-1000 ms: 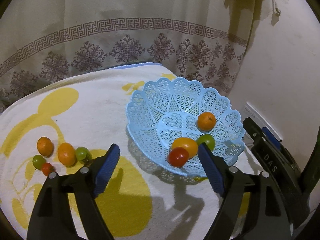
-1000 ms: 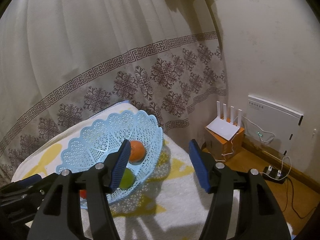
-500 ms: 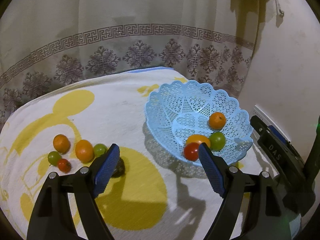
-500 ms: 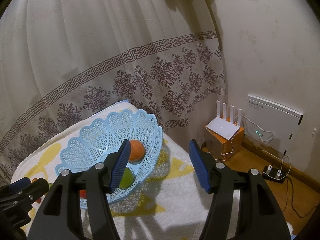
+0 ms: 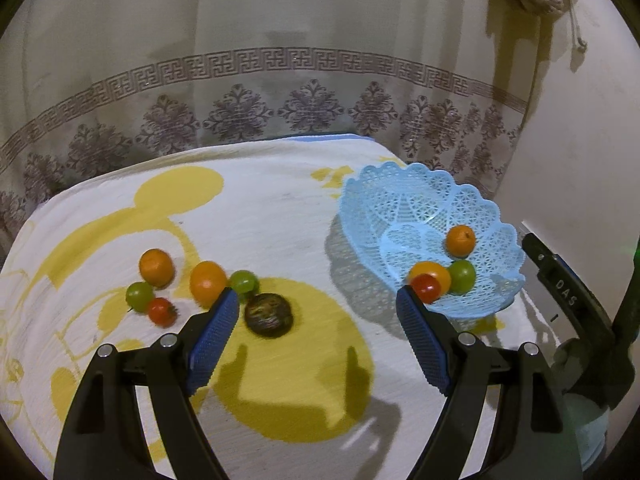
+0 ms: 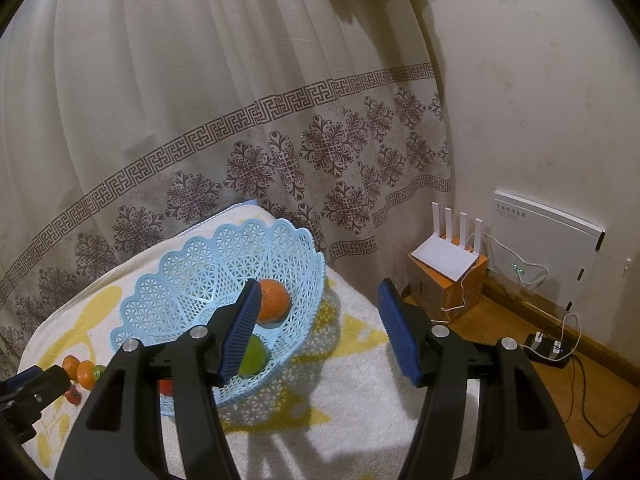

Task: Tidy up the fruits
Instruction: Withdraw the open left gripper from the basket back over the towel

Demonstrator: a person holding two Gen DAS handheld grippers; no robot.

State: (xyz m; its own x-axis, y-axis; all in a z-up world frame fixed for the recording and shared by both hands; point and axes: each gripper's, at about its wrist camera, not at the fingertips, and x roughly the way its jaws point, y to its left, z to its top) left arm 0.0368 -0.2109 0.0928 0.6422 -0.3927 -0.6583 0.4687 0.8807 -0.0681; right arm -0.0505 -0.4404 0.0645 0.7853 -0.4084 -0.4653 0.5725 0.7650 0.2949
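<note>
1. A cream curtain with a brown key-pattern border (image 5: 280,64) hangs behind a low surface covered by a white towel with yellow cartoon shapes (image 5: 260,216); at the right wall, on the wooden floor, a white router on an orange box (image 6: 446,258) stands well apart from the towel.
2. The light-blue plastic lattice basket (image 5: 404,196) sits at the towel's right side and holds an orange fruit (image 5: 461,240), a yellow-orange tomato (image 5: 432,272), a green tomato (image 5: 463,275) and a red tomato (image 5: 426,288).
3. Loose fruit lies on the towel to the left: two orange fruits (image 5: 157,267) (image 5: 207,282), two green tomatoes (image 5: 139,295) (image 5: 244,281), a small red tomato (image 5: 162,312) and a dark, wrinkled round fruit (image 5: 268,315) (blurred).
4. The left gripper (image 5: 316,320) hangs over the towel with jaws wide apart and nothing between them; the dark fruit lies just inside its left finger, the basket's near rim by its right finger.
5. The right gripper (image 6: 318,320) is held beside the basket, jaws parted and empty; its left finger overlaps the basket's orange fruit in its own view.
</note>
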